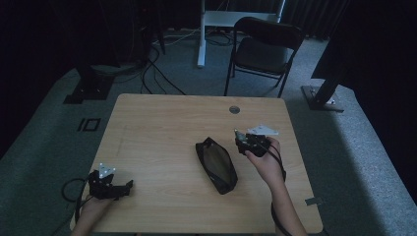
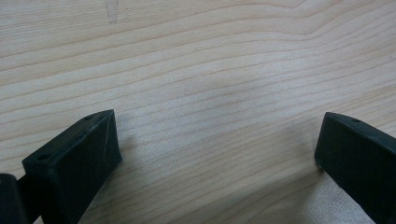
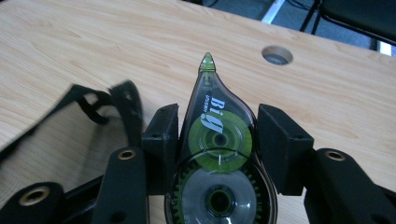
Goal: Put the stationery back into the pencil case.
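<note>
My right gripper [image 1: 242, 139] is shut on a clear correction tape dispenser [image 3: 217, 140] with green reels, and its green tip points away from me. Both pads [image 3: 163, 133] press on its flat sides. In the high view the dispenser [image 1: 237, 132] is held above the right part of the wooden table [image 1: 157, 128]. A black pouch [image 1: 216, 164] lies open on the table just left of that hand; its blurred edge [image 3: 119, 100] shows left of the jaws. My left gripper [image 1: 125, 188] rests at the table's near left corner, open [image 2: 217, 154] over bare wood.
A round cable hole [image 1: 234, 109] sits near the table's far edge, ahead of the dispenser's tip [image 3: 277, 55]. A black folding chair [image 1: 263, 49] stands beyond the table. Cables and stand bases lie on the floor at the far left.
</note>
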{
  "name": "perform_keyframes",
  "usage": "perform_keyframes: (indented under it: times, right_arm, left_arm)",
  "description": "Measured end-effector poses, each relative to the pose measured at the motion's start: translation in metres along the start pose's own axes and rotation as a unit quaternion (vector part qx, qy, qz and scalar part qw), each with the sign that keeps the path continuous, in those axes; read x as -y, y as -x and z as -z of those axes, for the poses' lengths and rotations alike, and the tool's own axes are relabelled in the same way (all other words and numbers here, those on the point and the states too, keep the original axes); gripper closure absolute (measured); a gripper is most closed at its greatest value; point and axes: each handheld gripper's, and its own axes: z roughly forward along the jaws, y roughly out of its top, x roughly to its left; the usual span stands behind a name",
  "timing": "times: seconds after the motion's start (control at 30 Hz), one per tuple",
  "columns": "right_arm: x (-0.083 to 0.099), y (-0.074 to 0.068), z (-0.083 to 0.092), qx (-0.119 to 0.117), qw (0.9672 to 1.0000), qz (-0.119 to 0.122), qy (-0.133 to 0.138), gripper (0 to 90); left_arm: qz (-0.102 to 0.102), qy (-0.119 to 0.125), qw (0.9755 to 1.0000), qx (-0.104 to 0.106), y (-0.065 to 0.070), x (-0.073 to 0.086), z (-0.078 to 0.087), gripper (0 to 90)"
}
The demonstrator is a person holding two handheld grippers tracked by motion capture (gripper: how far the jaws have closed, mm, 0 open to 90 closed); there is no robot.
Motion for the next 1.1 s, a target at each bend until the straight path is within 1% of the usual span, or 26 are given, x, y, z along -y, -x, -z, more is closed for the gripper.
perform_keyframes:
  times: [0.1,0.2,0.27,0.43,0.57,0.77,0.9,1.0,1.03,1.1]
  right_arm:
    - [-0.004,-0.008,0.003,0.001,1.0000,0.007,0.004,50.0]
    - [-0.008,-0.017,0.005,-0.007,0.9999,0.011,0.008,50.0]
    - [-0.010,-0.024,0.005,-0.012,0.9997,0.019,0.006,50.0]
    - [-0.011,-0.039,0.003,-0.031,0.9994,0.017,0.004,50.0]
    - [-0.014,-0.052,0.002,-0.039,0.9990,0.017,0.010,50.0]
    - [-0.014,-0.068,-0.001,-0.041,0.9988,0.023,0.010,50.0]
    - [-0.011,-0.073,-0.006,-0.049,0.9987,0.008,0.009,50.0]
    - [-0.008,-0.076,-0.009,-0.044,0.9990,0.007,0.004,50.0]
    - [-0.007,-0.076,-0.010,-0.051,0.9987,-0.002,-0.002,50.0]
    - [-0.005,-0.077,-0.012,-0.054,0.9985,-0.008,-0.005,50.0]
  left_arm:
    - [0.000,0.000,1.0000,0.000,0.000,0.000,0.000,0.3]
    - [-0.001,0.000,1.0000,0.000,0.000,0.000,0.000,0.2]
    - [-0.001,0.000,1.0000,0.000,0.000,0.000,0.000,0.2]
    - [-0.001,0.000,1.0000,0.000,0.000,0.000,0.000,0.2]
    - [0.001,0.001,1.0000,0.000,0.000,0.000,0.000,0.3]
    - [0.000,0.001,1.0000,0.000,0.000,0.000,0.000,0.2]
    - [0.000,0.001,1.0000,0.000,0.000,0.000,0.000,0.2]
    - [-0.001,0.000,1.0000,0.000,0.000,0.000,0.000,0.2]
    - [-0.001,0.000,1.0000,0.000,0.000,0.000,0.000,0.3]
    - [-0.001,-0.001,1.0000,0.000,0.000,0.000,0.000,0.2]
